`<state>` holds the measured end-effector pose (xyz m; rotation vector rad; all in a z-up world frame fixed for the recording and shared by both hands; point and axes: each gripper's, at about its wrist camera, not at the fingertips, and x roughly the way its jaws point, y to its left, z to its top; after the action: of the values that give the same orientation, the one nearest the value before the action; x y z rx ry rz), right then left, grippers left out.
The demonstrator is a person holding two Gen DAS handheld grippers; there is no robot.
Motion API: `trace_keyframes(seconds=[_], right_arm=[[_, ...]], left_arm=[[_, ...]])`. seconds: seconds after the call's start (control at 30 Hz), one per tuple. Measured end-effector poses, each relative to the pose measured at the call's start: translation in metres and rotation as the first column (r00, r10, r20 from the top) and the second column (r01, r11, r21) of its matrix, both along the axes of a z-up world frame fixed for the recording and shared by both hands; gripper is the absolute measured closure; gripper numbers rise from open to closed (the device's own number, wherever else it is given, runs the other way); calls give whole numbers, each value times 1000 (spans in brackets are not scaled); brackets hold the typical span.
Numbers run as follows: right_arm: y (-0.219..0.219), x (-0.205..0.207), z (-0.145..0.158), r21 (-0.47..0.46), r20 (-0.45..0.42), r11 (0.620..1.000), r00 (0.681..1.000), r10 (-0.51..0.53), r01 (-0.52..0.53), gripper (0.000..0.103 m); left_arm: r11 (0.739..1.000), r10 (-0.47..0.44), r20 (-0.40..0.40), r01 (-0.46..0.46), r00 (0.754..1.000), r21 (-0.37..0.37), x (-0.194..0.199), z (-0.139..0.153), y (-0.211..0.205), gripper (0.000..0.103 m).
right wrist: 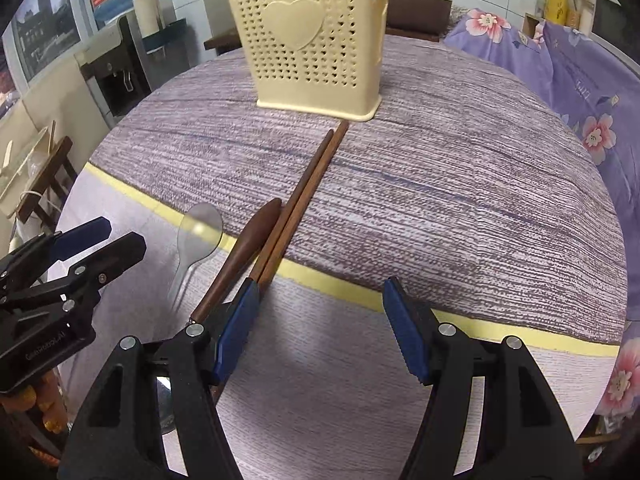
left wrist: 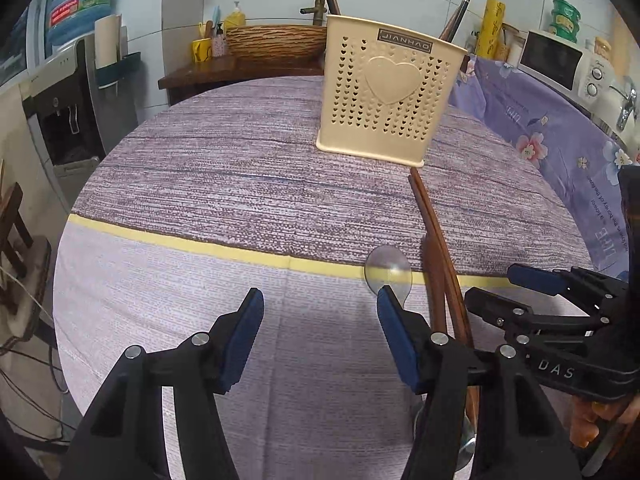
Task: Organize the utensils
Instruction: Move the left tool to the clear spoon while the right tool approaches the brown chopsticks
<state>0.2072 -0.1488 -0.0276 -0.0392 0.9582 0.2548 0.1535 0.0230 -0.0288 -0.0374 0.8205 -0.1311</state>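
Left wrist view: the left gripper is hanging over the table with fingers spread, nothing between the pads. No earlier frame, so just the state. The clear plastic spoon is lying just beyond the right-hand fingertip, bowl straddling the yellow stripe. The chopsticks are lying side by side at about 1 o'clock from the gripper, far ends touching or nearly touching the base of the cream utensil holder (can't tell which). The holder is standing upright at 12 o'clock, already carrying a couple of handles.

Right wrist view: the right gripper is also sitting with fingers spread wide, empty gap between them. Its left finger is hovering over the near ends of the chopsticks and a wooden-handled utensil lying beside them; contact unclear. The spoon is at 10 o'clock, the holder at 12. The left gripper is showing at 9 o'clock.
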Motion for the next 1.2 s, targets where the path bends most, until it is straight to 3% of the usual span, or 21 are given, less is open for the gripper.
trace_keyframes(seconds=[0.33,0.5,0.6,0.7,0.93,1.2], right_arm=[[14,7,1,-71,-26,997,1000,7,-9,38],[-5,13,1,-92,-62,996,998,-23,17,38],[-13,14,0,5,-76,999,996,-41,42,38],[-5,11,0,14,-64,999,997,-33,34,38],[12,8,-4,-83,-34,997,999,4,-6,42],[-23,2,-1,-135,-54,991,999,-4,-3,43]], left_arm=[[1000,7,-2,-7,1000,-9,0,0,0,45],[1000,3,0,-3,1000,6,-3,1,0,45],[1000,4,-2,-4,1000,1,-2,1,1,45],[1000,-3,-1,3,1000,5,-2,2,-2,45],[1000,-4,-10,4,1000,10,-2,0,-2,45],[998,-50,-41,51,998,21,-1,-4,-13,45]])
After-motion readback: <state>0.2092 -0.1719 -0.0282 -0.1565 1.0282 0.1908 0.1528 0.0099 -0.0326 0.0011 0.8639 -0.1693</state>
